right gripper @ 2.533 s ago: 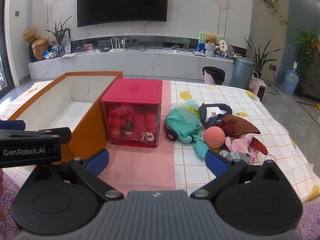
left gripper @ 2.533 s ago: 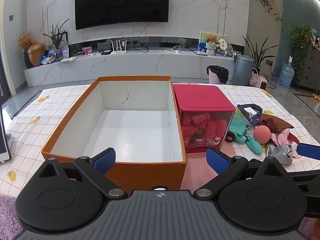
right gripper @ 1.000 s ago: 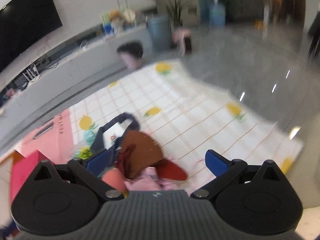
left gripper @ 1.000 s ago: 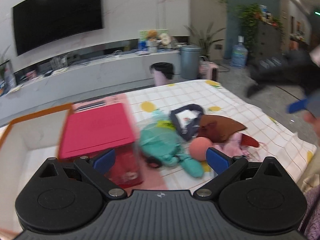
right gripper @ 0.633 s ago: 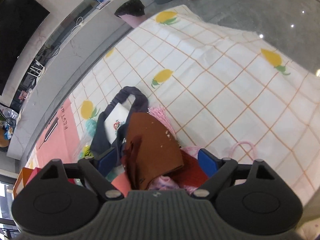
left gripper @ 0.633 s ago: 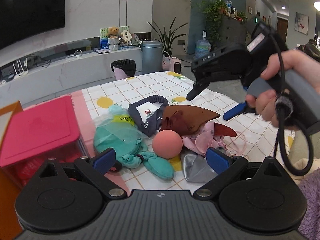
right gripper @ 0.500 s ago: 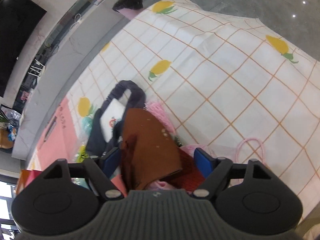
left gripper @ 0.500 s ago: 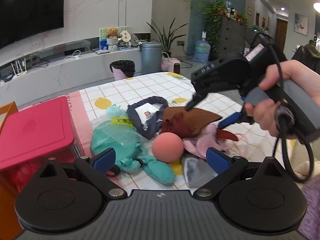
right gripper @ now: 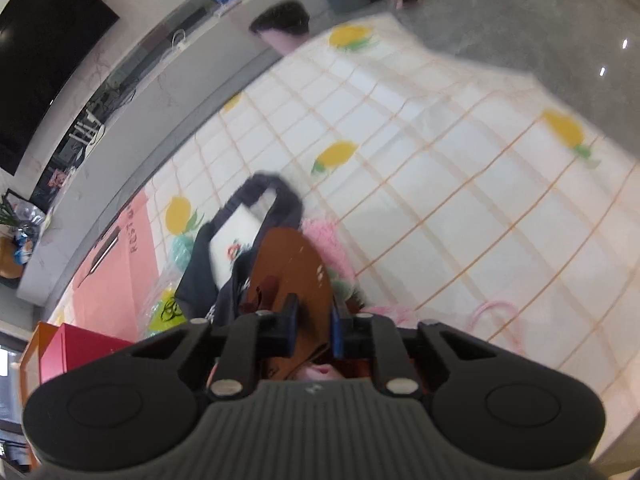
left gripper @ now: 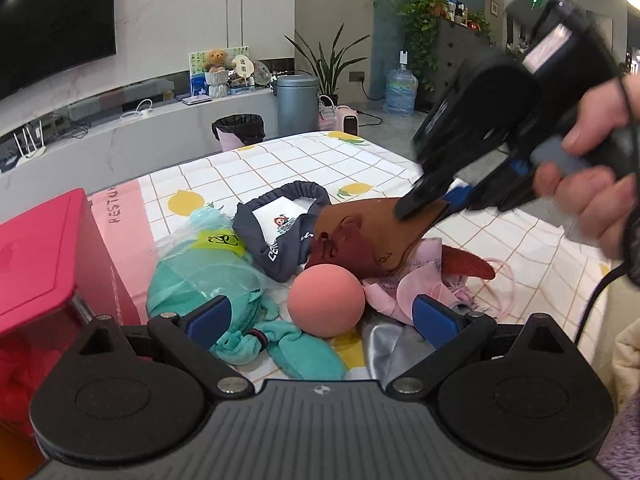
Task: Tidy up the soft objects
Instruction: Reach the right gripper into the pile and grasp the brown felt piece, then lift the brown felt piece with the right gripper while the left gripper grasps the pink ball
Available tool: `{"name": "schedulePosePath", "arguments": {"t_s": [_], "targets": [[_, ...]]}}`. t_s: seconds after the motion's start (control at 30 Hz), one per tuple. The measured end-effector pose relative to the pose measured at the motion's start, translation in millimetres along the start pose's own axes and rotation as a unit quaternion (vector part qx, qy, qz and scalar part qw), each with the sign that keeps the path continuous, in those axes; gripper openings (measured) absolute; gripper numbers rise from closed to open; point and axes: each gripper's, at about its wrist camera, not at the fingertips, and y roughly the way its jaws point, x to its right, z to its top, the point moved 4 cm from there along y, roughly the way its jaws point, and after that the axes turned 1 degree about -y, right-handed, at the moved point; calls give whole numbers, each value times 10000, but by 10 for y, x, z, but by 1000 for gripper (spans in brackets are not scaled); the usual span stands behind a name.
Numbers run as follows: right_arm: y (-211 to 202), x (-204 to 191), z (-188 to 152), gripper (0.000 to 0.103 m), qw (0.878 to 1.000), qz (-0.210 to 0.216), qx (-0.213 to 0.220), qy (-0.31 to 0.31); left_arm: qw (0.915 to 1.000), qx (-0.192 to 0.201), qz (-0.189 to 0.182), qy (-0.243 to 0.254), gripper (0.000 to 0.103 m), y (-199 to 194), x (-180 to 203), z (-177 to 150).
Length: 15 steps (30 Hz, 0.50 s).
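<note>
Since a second ago the right gripper (right gripper: pixel 313 326) has swung down onto the pile, its jaws closing on the brown leather piece (left gripper: pixel 372 232) now between them. The left gripper (left gripper: pixel 320 316) hovers released, the pink ball (left gripper: pixel 326 300) just ahead. A thin edge-pinch could slip, or drag the navy pouch (left gripper: pixel 280 236) along.

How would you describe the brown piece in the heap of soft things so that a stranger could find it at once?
Start at the red box on the checked tablecloth and look right to the heap of soft things. On top, behind the pink ball and beside the navy cloth, lies the brown piece. It alone is flat, stiff-looking, pointed, and sits between the closing fingers of the right gripper.
</note>
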Motion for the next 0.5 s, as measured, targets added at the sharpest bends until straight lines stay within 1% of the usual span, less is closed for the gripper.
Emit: {"name": "schedulePosePath", "arguments": {"t_s": [0.07, 0.13, 0.17, 0.2, 0.27, 0.3, 0.33, 0.4, 0.5], "targets": [[-123, -10, 22, 12, 9995, -152, 235, -115, 10000, 18, -41, -7, 103, 43, 20, -8], [-299, -23, 65, 12, 9969, -389, 646, -228, 9999, 31, -123, -92, 103, 91, 29, -2], [-397, -18, 84, 12, 9953, -421, 850, -189, 9997, 33, -186, -169, 103, 115, 26, 5], [-489, -11, 96, 12, 9941, -358, 1015, -139, 9994, 25, -249, -244, 103, 145, 15, 8], [-606, -12, 108, 18, 9931, -119, 1154, -137, 9987, 33, -327, -382, 103, 184, -3, 17], [-615, -12, 111, 26, 9935, -56, 1123, -190, 9985, 19, -336, -422, 103, 208, -11, 22], [-595, 1, 112, 36, 9940, -32, 1071, -200, 9985, -7, -324, -434, 103, 235, -13, 26], [-476, 86, 118, 37, 9963, 46, 860, 53, 9988, -46, -249, -414, 103, 293, -9, 27], [-214, 231, 134, 37, 9965, 335, 351, 684, 9988, -111, -166, -449, 103, 360, -20, 22]]}}
